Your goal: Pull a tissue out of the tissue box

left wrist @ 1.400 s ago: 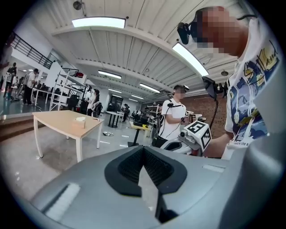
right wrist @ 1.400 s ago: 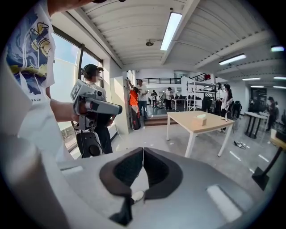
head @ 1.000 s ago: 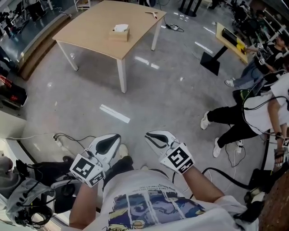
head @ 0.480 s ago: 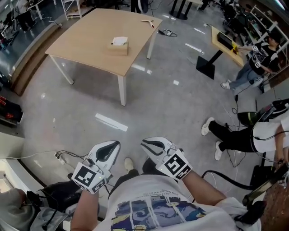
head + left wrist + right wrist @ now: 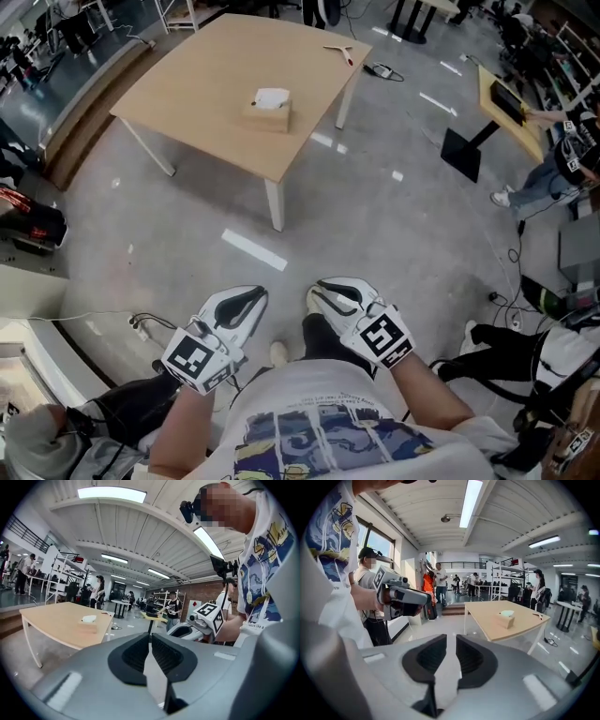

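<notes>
A tan tissue box (image 5: 270,108) with a white tissue sticking out of its top sits on a light wooden table (image 5: 202,80), far ahead across the grey floor. The box also shows small in the left gripper view (image 5: 88,623) and the right gripper view (image 5: 505,617). I hold both grippers close to my body, well short of the table. My left gripper (image 5: 255,295) (image 5: 150,637) has its tips nearly meeting and nothing in it. My right gripper (image 5: 314,298) (image 5: 451,639) has just been opening; its jaws stand a little apart with nothing between them.
A small stick-like tool (image 5: 337,49) lies at the table's far corner. Cables (image 5: 141,323) trail on the floor at my left. A black stand base (image 5: 461,152) and seated people (image 5: 553,169) are to the right. A white strip (image 5: 255,249) marks the floor ahead.
The view has shifted as I walk: the table and box now sit further right and slightly nearer. Both grippers have travelled along with me, still held in front of my torso.
</notes>
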The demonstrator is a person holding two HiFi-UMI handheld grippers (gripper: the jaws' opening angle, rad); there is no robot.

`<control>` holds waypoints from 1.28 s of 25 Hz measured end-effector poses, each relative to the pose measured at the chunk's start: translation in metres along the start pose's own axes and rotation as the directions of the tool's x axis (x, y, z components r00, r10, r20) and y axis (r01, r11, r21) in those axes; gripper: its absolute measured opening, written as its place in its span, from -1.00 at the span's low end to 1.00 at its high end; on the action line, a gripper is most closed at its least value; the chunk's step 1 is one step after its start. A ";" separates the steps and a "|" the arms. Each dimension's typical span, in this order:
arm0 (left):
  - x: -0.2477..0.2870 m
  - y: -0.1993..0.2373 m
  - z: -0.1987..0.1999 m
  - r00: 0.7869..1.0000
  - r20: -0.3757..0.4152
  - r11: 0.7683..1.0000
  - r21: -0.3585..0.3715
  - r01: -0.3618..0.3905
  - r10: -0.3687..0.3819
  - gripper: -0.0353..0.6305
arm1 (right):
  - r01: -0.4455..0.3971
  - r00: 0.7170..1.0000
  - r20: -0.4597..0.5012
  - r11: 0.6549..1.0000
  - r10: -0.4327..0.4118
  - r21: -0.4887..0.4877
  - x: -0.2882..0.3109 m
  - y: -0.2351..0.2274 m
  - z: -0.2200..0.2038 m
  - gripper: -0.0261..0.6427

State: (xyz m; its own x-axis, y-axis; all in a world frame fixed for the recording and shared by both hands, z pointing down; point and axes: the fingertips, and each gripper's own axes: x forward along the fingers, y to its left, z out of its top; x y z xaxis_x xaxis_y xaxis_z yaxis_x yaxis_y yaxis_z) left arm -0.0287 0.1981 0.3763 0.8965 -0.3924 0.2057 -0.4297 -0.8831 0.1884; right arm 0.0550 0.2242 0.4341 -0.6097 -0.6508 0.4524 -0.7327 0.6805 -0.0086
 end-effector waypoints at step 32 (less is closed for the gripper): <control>0.153 0.237 0.082 0.999 0.031 1.000 0.000 -0.022 0.022 -0.71 | 0.026 0.999 -0.018 0.999 -0.027 -0.034 0.178 -0.242 0.079 -0.66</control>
State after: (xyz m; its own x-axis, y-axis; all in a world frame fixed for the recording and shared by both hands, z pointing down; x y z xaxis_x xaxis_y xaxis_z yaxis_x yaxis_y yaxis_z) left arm 0.0153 -0.0926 0.3736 0.8899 -0.4192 0.1796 -0.4491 -0.8743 0.1842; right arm 0.1004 -0.0826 0.4463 -0.5844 -0.6629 0.4681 -0.7376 0.6743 0.0340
